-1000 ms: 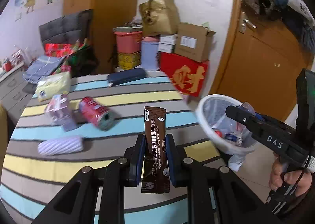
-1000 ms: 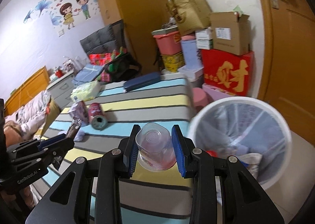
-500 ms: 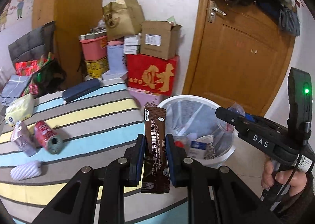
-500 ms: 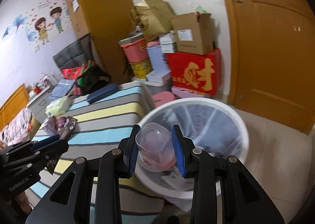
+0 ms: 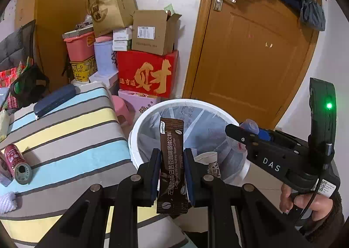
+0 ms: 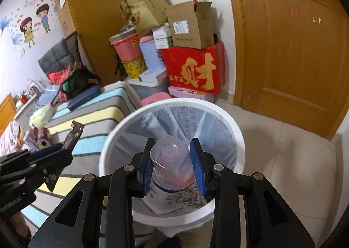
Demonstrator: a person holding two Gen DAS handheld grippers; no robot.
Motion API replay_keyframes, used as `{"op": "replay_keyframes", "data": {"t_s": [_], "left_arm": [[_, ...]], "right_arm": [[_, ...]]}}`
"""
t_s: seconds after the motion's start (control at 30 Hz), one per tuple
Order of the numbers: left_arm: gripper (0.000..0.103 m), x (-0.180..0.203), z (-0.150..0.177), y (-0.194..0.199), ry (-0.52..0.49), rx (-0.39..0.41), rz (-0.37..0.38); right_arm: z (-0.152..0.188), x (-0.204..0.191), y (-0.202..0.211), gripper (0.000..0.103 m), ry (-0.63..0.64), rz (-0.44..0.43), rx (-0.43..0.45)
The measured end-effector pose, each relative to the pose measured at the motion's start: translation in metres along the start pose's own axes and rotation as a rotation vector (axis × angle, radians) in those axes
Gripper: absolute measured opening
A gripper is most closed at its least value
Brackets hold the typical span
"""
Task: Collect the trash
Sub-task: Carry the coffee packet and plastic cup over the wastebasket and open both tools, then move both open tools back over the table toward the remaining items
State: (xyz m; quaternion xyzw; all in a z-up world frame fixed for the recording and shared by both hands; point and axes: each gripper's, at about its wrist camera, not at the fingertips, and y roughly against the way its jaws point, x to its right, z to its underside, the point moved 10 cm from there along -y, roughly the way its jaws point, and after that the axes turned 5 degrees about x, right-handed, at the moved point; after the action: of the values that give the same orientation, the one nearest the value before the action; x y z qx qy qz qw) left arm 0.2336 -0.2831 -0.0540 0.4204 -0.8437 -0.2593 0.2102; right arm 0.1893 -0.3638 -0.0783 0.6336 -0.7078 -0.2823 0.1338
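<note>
Our left gripper (image 5: 172, 174) is pinched tight on a brown coffee stick pack (image 5: 172, 160), held upright w/ its top poking up past the finger pads. Our right gripper (image 6: 173, 167) squeezes a clear plastic cup (image 6: 171, 160) w/ a bit of pink in it, bottom end facing the camera. Both things hang over the white trash bin (image 6: 231, 126), which sits on the floor just beside the striped table (image 5: 72, 130). The bin has a thin see-thru bag lining it & some trash in it already, incl. a paper cup (image 5: 209, 160). In the left view we see the right gripper from the side, w/ the hand (image 5: 305, 202) holding its handle. Still on the table: a red can (image 5: 18, 160) lying on its side near the left edge, a white crinkly wrapper (image 5: 6, 202) near it, & a dark blue case (image 5: 54, 99) at the far end. Behind the bin we see a red box (image 6: 196, 69) w/ a gold sign, stacked cardboard boxes & a wooden door (image 6: 294, 41).
</note>
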Motion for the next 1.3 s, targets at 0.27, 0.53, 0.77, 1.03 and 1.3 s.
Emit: {"op": "replay_keyframes", "data": {"t_s": [0.27, 0.53, 0.77, 1.03, 1.3], "left_arm": [[0.022, 0.005, -0.002, -0.015, 0.004, -0.015, 0.013], [0.047, -0.005, -0.004, -0.017, 0.022, -0.008, -0.003], [0.052, -0.010, -0.004, -0.011, 0.030, 0.000, -0.014], [0.052, -0.018, -0.003, 0.001, 0.041, 0.013, -0.036], [0.053, -0.032, 0.001, 0.023, 0.064, 0.042, -0.057]], "right_arm": [[0.005, 0.011, -0.014, 0.034, 0.012, 0.032, -0.044], [0.004, 0.012, -0.017, 0.035, 0.043, 0.059, -0.055], [0.000, 0.010, -0.015, 0.064, 0.029, 0.063, -0.028], [0.000, 0.004, -0.010, 0.064, 0.018, 0.064, -0.018], [-0.001, -0.010, -0.002, 0.064, 0.028, 0.039, 0.002]]}}
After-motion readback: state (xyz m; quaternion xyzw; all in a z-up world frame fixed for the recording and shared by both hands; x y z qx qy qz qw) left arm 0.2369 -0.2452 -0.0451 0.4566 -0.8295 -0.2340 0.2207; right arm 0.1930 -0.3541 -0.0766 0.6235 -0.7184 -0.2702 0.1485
